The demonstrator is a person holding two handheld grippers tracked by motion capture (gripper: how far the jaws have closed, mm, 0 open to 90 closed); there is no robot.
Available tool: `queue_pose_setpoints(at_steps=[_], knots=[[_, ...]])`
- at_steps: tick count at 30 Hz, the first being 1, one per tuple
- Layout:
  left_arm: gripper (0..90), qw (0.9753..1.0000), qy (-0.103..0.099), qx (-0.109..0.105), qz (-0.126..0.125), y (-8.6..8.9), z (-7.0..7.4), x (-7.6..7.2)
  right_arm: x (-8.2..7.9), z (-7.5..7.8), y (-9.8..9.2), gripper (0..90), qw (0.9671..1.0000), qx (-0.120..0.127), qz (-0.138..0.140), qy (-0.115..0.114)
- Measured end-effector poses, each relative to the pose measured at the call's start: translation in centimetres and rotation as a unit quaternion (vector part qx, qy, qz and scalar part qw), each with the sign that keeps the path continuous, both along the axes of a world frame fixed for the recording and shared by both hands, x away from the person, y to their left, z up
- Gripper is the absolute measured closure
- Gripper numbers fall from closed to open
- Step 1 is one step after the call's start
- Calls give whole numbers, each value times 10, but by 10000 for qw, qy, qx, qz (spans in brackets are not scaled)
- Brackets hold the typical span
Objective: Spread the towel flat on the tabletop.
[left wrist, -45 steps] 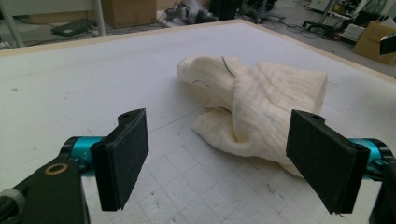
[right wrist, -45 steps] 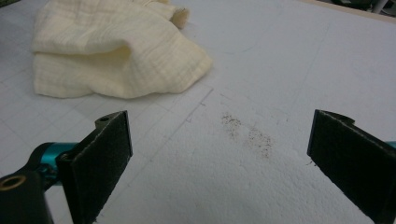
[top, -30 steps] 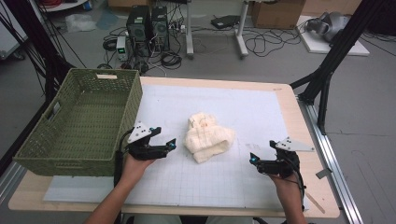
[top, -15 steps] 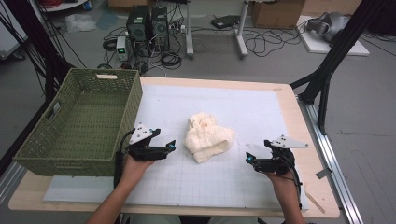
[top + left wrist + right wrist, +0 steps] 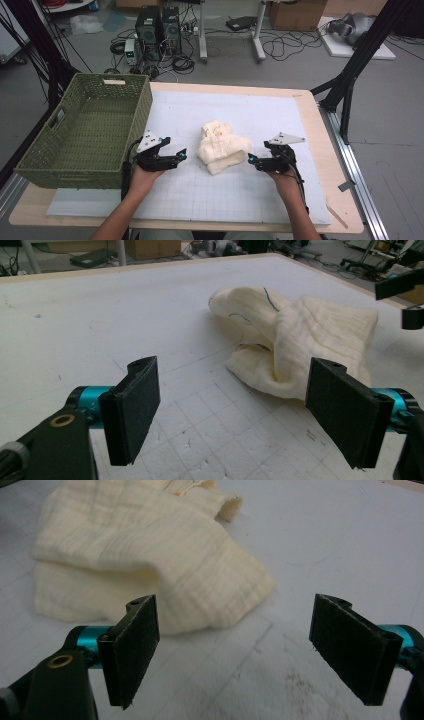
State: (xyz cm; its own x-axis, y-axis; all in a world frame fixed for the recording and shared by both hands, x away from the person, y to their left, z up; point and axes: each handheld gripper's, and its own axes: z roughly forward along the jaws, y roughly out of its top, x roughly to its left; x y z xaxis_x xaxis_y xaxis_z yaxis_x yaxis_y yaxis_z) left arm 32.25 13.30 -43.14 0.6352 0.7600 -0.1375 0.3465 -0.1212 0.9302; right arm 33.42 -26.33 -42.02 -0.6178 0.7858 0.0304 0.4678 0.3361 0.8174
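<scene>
While the cream cloth (image 5: 223, 147) lies crumpled in a loose heap near the middle of the white surface (image 5: 280, 115), well clear of the green basket (image 5: 85, 130) at the left edge, it is flanked by both tools and touched by neither. The left hand-held gripper (image 5: 176, 156) is held just beside the cloth's left side with its jaws spread wide apart, and the right hand-held gripper (image 5: 254, 161) is held just beside the cloth's lower right corner, likewise wide apart and empty. Several faults are to be expected from this position. Because the cloth is bunched in overlapping folds, only the topmost layer may be caught if the jaws are closed too high, and the remainder would then be left trailing or dragged across the surface. If the jaws are brought down too steeply, the pads (image 5: 134, 645) may be pressed against the foam surface and closed on nothing, or the heap may simply be pushed ahead of them. Should the two sides be gripped unevenly, the cloth is likely to be twisted rather than spread. A shallow bite on a rounded fold edge is judged likely to slip once the cloth is lifted.
</scene>
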Motion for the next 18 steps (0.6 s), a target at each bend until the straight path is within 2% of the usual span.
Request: queue_pose_setpoints(at_steps=[2, 6, 8, 12, 15, 18], knots=[[225, 10000, 6, -8, 14, 0, 0, 0, 9, -1, 7, 197, 10000, 44, 23, 69], [225, 10000, 38, -2, 35, 2, 0, 1, 22, 0, 17, 234, 9999, -34, 93, 133], [225, 10000, 48, -22, 70, 3, 0, 1, 29, -1, 19, 264, 9998, 47, 71, 152], [229, 10000, 69, -40, 50, 2, -1, 2, 42, -9, 21, 317, 9991, 177, -18, 387], [230, 10000, 67, -42, 40, 3, -1, 2, 46, -14, 28, 396, 9970, 347, 218, 664], [230, 9999, 87, -45, 31, 3, -1, 2, 45, -20, 38, 506, 9944, 208, 542, 878]])
